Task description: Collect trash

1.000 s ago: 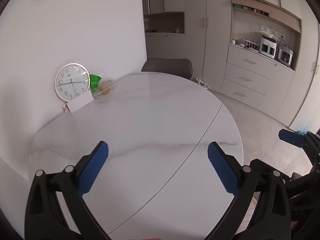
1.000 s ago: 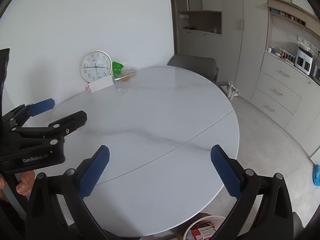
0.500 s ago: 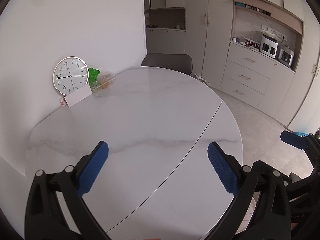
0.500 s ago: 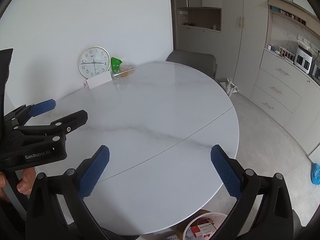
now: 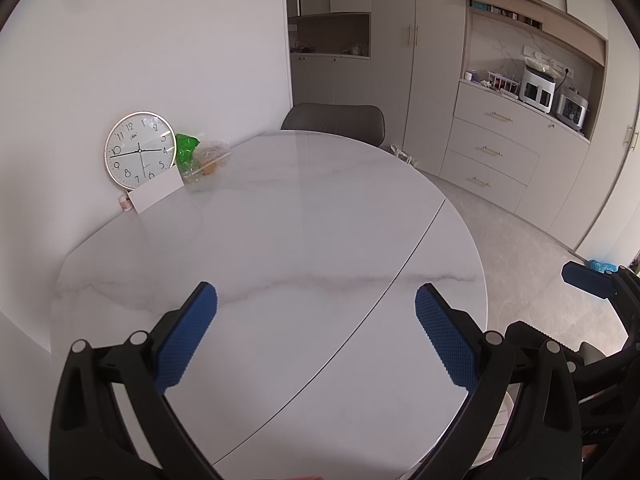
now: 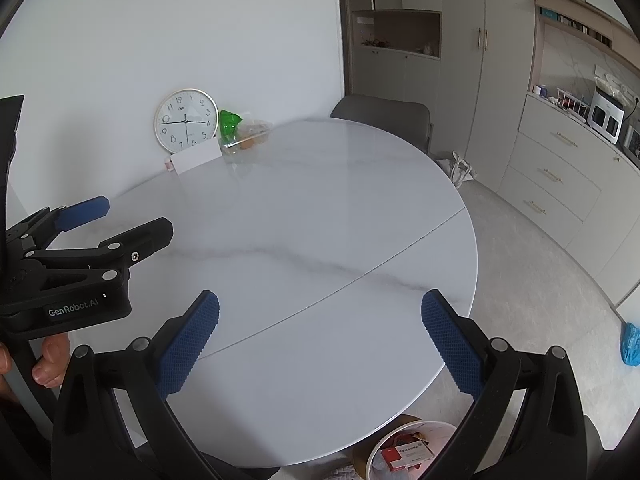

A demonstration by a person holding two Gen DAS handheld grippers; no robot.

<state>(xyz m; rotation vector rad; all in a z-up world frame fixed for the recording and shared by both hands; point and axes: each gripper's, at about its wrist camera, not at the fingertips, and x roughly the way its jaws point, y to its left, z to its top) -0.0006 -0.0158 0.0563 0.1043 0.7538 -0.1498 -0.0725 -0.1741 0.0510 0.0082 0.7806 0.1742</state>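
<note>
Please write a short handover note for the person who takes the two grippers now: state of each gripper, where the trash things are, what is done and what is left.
Left gripper: open, empty, hovering over the near part of the round table.
Right gripper: open, empty, over the table's near edge.
Trash bin: on the floor below the near table edge, with a red and white box already inside.
On the table: only a far cluster by the wall, with a clock, a white card, a green bag and clear packaging with food.
Done: the middle of the table has no trash.
Left: probably check whether the far cluster holds trash; I cannot tell from here.
</note>
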